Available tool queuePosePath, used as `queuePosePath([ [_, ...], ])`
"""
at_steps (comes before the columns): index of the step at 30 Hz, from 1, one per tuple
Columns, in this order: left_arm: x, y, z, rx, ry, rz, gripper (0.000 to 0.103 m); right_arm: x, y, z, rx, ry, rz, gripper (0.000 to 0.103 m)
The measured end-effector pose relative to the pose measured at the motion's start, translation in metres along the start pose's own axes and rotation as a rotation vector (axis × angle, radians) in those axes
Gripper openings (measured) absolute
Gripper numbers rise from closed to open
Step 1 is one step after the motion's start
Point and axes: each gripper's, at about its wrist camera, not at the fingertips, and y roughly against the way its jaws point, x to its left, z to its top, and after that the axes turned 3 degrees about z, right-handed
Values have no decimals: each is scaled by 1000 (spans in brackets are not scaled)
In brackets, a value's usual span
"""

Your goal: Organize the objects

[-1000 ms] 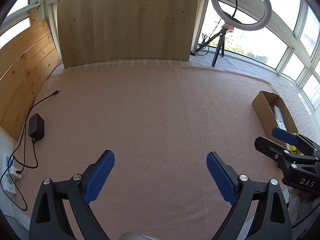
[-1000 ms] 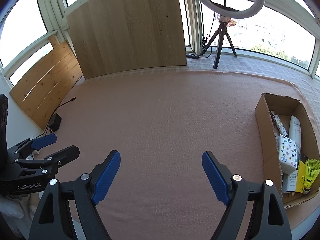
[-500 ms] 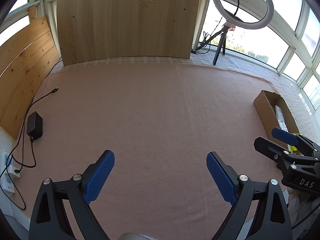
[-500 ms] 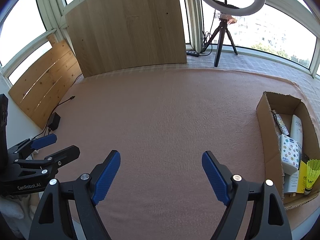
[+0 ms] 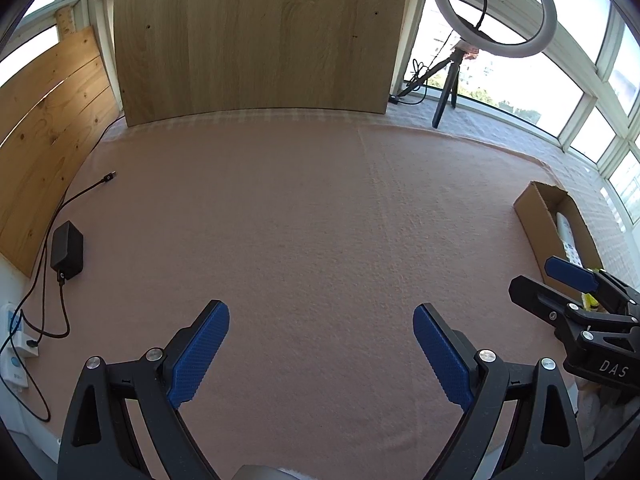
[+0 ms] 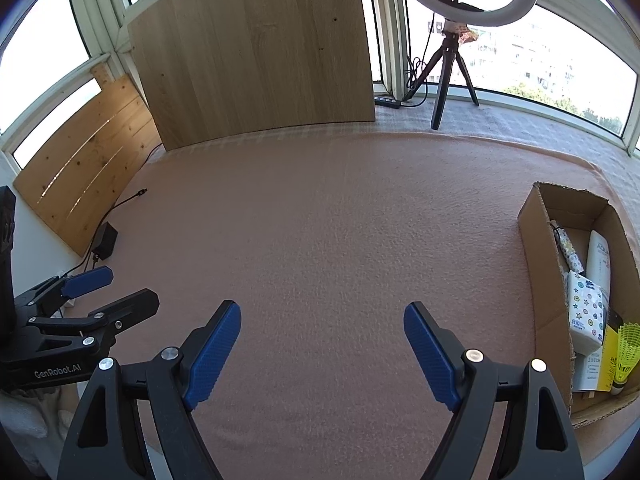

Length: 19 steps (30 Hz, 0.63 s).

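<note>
A cardboard box (image 6: 540,248) stands on the pink cloth at the right. Inside lie a white tissue pack with star prints (image 6: 586,312), a white tube (image 6: 598,260), a small patterned roll (image 6: 570,250) and a yellow shuttlecock (image 6: 626,350). The box (image 5: 540,220) also shows at the right in the left wrist view. My left gripper (image 5: 320,320) is open and empty above the cloth. My right gripper (image 6: 322,318) is open and empty, left of the box.
A wooden board (image 5: 256,36) leans at the back and a plank panel (image 5: 44,132) at the left. A black adapter (image 5: 67,250) with cables lies at the left edge. A ring light on a tripod (image 6: 452,60) stands back right. The table's front edge is close below both grippers.
Both views have shifted very slightly, as if the grippers drew back a little. Both grippers stay open and empty. Nothing on the cloth has moved.
</note>
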Motion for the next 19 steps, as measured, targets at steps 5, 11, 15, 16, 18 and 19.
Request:
queuePosePath([
  [5,0,-5,0,-3,-4,1,95,0,-5,2,10,-5,3,81],
  [11,2,-14,1,15,-2,3,95,-1,-12,3,26,-12,4,81],
  [15,6,-21,0,34,7,-1,95,-1,-15,3,33,-13,4,81],
  [16,6,-21,0,29,6,0,95,-1,-15,3,35,-13,4,81],
  [18,6,-20,-1,19,0,3,95,0,-17,3,37,-12,2,81],
  [19,7,-21,-1,19,2,6,95,0,-17,3,38,-14,2,81],
])
